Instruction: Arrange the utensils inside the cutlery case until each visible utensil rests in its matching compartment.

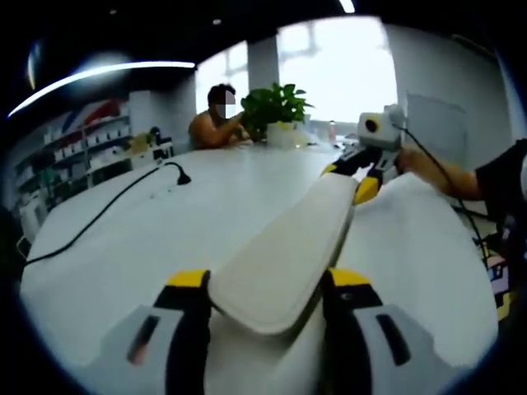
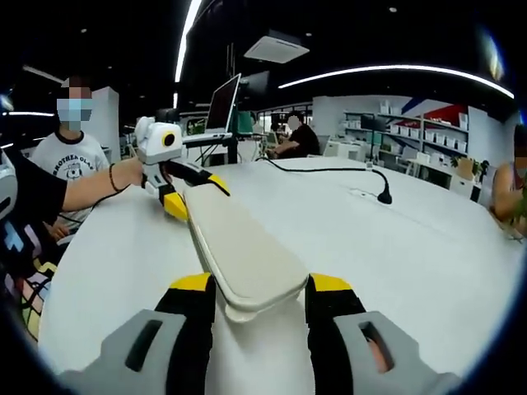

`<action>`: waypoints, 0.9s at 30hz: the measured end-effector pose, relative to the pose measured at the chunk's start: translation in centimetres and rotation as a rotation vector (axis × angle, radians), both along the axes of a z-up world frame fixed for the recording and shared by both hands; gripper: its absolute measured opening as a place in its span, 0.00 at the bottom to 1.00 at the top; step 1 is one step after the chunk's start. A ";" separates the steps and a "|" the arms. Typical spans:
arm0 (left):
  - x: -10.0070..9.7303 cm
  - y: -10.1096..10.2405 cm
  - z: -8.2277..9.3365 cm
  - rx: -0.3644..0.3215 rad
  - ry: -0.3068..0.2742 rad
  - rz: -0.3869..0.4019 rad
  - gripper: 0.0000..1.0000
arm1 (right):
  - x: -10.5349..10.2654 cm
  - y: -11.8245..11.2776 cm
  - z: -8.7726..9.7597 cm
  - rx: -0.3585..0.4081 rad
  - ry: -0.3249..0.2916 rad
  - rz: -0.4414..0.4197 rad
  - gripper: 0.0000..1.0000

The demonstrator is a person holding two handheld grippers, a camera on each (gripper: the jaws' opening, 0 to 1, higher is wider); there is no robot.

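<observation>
Open office: shelving, monitor, large white table.

Cream cutlery case — yellow-tipped black claw — white table, black cable

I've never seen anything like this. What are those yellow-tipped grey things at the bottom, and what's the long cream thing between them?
Those are no robot's: a person carries a hand-held gripper in each hand, each with a camera looking along its two jaws. The left gripper grips one end of a long cream case, closed; the other gripper, across, grips the far end. The right gripper view shows the same from the opposite end: the right gripper near, the left one far. Below is a white table with a black cable and a potted plant. Other people are beyond the table.
</observation>
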State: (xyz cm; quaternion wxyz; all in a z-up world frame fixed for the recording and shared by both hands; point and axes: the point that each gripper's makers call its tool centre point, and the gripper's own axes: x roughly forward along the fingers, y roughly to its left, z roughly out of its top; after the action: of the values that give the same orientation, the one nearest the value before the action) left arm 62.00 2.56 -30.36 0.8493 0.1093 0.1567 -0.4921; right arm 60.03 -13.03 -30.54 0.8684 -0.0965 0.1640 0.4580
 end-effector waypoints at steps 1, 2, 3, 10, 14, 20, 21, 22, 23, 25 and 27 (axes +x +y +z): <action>0.1 0.1 0.0 -0.003 0.001 0.001 0.57 | 0.0 0.0 0.0 -0.001 -0.001 0.001 0.45; 0.1 0.1 -0.1 -0.005 0.006 0.002 0.57 | 0.0 0.0 -0.1 0.000 0.003 0.002 0.45; -0.2 0.1 -0.3 -0.006 0.011 0.003 0.57 | 0.0 0.1 -0.3 -0.001 0.009 0.003 0.45; -0.5 0.1 -0.3 -0.020 0.018 -0.007 0.57 | -0.2 0.1 -0.9 0.001 0.032 0.000 0.45; -0.3 0.1 -0.5 -0.014 0.020 -0.006 0.57 | -0.1 0.0 -1.2 -0.014 0.039 -0.002 0.45; -0.7 -0.1 -0.8 -0.032 0.029 -0.005 0.57 | 0.0 0.0 -1.2 0.000 0.040 -0.002 0.45; -0.8 -0.1 -0.8 -0.034 0.033 -0.003 0.57 | 0.1 0.0 -1.2 0.003 0.042 -0.003 0.45; -0.9 -0.1 -0.8 -0.038 0.045 0.000 0.57 | 0.0 0.0 -1.3 0.002 0.046 -0.003 0.45; -0.9 -0.2 -0.8 -0.037 0.043 0.002 0.58 | 0.0 0.0 -1.3 0.003 0.043 -0.001 0.45; -0.9 -0.3 -0.9 -0.026 0.035 0.006 0.58 | 0.1 0.0 -1.4 0.006 0.049 -0.003 0.45; -0.9 -0.2 -1.0 -0.018 0.025 0.003 0.58 | 0.1 0.0 -1.5 0.001 0.051 -0.005 0.45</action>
State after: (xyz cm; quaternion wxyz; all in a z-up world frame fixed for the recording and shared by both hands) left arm 61.10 2.33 -31.33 0.8490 0.0954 0.1631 -0.4935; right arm 60.15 -13.05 -32.01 0.8652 -0.0838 0.1858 0.4582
